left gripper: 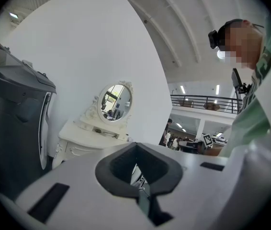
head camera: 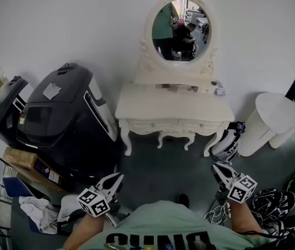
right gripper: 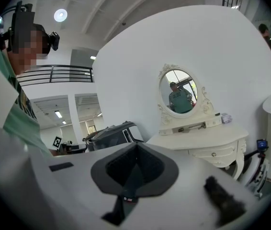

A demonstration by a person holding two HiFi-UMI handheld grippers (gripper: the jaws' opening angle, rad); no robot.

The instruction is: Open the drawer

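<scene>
Approach step, no contact yet. The person is standing well back from the white vanity bench (head camera: 174,104), which is sitting against the wall under an oval mirror (head camera: 181,30). The drawer (head camera: 150,124) is showing closed in the bench's front apron, with a small knob. A second front with its own knob (head camera: 202,125) is sitting beside it, and the task is not saying which one is meant.

The left gripper (head camera: 115,180) is hanging low near the person's body, well apart from the bench. Its fingers are pressing together with nothing between them, as the left gripper view is showing (left gripper: 135,147). The right gripper (head camera: 218,171) is hanging low on the other side, also well apart from the bench. Its fingers are together and empty too (right gripper: 136,146), and its view is looking toward the drawer knob (right gripper: 213,154).

A large black machine (head camera: 64,113) is standing just left of the bench, and a white pedestal (head camera: 272,120) is standing to its right.

The next move is likely calling for stepping in, spreading one gripper's fingers, lining them up on a knob, clamping, then pulling straight out.
</scene>
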